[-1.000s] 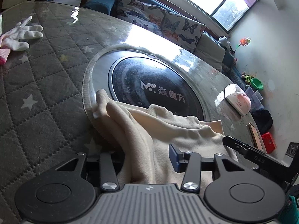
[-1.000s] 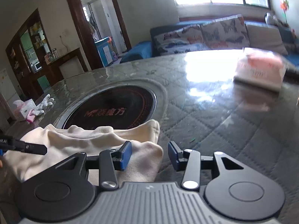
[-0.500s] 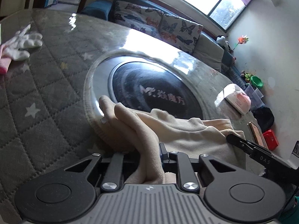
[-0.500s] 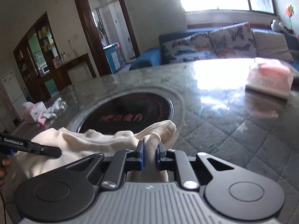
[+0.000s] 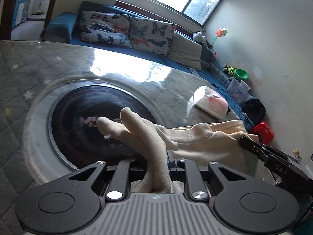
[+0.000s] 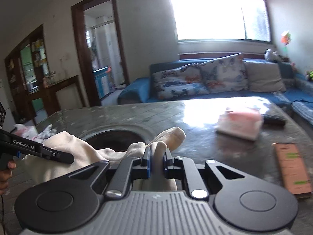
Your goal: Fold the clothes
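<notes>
Blown-out window (image 6: 219,13) backlight, tabletop (image 5: 125,66) glare, fisheye-warped, motion-blurred edges.

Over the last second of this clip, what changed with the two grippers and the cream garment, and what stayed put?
Both grippers closed: a second ago their jaws stood open around the fabric; now the left gripper and right gripper each pinch a fold of the cream garment. Both have since lifted, raising the pinched ends above the dark round inset. The pink tissue pack and brown booklet stayed on the quilted table.
</notes>
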`<state>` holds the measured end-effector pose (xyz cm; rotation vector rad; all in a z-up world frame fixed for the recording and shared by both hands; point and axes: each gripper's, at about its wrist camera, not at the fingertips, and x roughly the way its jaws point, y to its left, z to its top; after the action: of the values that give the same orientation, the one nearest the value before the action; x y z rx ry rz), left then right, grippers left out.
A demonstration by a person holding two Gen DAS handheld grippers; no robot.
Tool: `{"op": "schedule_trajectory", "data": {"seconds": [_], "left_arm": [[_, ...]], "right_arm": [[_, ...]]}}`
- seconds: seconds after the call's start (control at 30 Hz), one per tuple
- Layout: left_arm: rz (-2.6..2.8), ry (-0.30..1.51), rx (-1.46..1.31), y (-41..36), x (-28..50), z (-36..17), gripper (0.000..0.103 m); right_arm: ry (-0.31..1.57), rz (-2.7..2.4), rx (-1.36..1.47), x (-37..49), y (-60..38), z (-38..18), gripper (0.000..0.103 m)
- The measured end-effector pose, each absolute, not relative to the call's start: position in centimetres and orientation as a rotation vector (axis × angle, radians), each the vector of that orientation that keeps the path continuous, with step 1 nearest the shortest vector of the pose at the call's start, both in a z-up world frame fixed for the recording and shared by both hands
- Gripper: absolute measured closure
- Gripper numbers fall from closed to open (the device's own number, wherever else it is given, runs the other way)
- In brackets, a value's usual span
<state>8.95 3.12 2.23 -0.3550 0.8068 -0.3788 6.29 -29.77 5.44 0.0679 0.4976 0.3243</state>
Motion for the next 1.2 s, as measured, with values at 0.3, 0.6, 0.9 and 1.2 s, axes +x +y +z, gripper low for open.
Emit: {"op": "schedule_trajectory", "data": {"seconds": [0.3, 0.6, 0.9, 1.2], "left_arm": [[-0.473, 0.846, -0.286, -3.4, 11.8, 2.1, 0.085], [-0.508, 0.874, -0.236, -7.0, 13.3, 1.6, 0.085], [-0.525, 0.88, -0.194, -9.6, 14.5, 1.6, 0.085], [-0.536, 0.889, -0.176, -11.6, 15.7, 1.3, 0.084]], "right_arm": [[0.474, 0.193, 0.075, 5.5, -34.9, 5.9, 0.092], [0.485, 0.13, 0.091, 6.2, -38.2, 5.0, 0.092], [0.495, 0.091, 0.095, 7.3, -40.1, 4.1, 0.092], [0.504, 0.055, 0.077, 8.4, -41.4, 3.9, 0.092]]}}
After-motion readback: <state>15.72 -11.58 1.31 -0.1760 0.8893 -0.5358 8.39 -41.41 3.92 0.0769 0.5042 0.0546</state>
